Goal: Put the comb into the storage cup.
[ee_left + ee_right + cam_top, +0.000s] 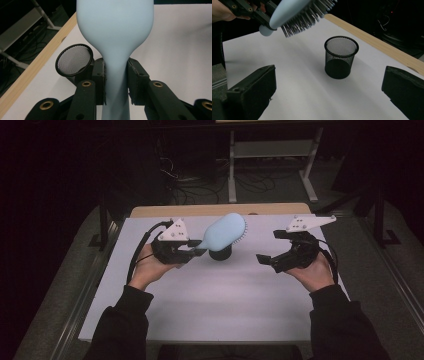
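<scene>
Left gripper [116,82] clamped on the narrow handle of a pale blue plastic hairbrush [225,232], head raised beyond the jaws, bristles facing down over a black wire-mesh cup [340,57] on the white tabletop [225,295]. Right gripper [329,92] wide open, empty; cup ahead, between the jaws and well beyond.

I see a pale blue hairbrush [226,231] with grey bristles [305,20], its smooth handle pinched between my left gripper's [116,75] matt black jaws, whose arms carry brass-coloured rivets. Just below the brush head stands a black wire-mesh cup [340,57] on the white sheet [220,295], edged beyond by a light wood tabletop [210,210]. My right gripper [329,100] is black too.
</scene>
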`<state>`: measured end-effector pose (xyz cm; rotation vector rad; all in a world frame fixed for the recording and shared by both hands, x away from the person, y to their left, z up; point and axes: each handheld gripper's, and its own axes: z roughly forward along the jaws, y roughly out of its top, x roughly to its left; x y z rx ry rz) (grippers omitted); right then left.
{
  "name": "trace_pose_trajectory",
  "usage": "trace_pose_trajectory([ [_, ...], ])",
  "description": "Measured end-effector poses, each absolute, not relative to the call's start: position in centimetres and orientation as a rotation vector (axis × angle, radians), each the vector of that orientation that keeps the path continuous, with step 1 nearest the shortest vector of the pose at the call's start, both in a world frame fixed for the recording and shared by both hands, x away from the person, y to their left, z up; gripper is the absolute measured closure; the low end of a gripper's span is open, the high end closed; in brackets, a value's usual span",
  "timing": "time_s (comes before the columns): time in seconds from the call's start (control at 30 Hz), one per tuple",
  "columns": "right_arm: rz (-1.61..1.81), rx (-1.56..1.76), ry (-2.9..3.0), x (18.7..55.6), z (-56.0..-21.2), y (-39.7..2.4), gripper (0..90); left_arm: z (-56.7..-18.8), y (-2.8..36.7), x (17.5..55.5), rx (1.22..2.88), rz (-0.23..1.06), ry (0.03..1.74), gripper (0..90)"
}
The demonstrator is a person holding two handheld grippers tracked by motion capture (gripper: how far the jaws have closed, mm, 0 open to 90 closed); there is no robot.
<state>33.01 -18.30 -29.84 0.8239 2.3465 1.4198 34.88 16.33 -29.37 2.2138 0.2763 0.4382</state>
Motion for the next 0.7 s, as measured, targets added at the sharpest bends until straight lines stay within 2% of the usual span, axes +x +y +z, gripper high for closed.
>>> trace_pose_trajectory([
  [0.7, 1.461, 0.799, 2.394, 33.9, -28.9, -15.9, 0.0, -30.0, 14.3, 34.3, 2.201, 0.441, 0.244, 70.9],
])
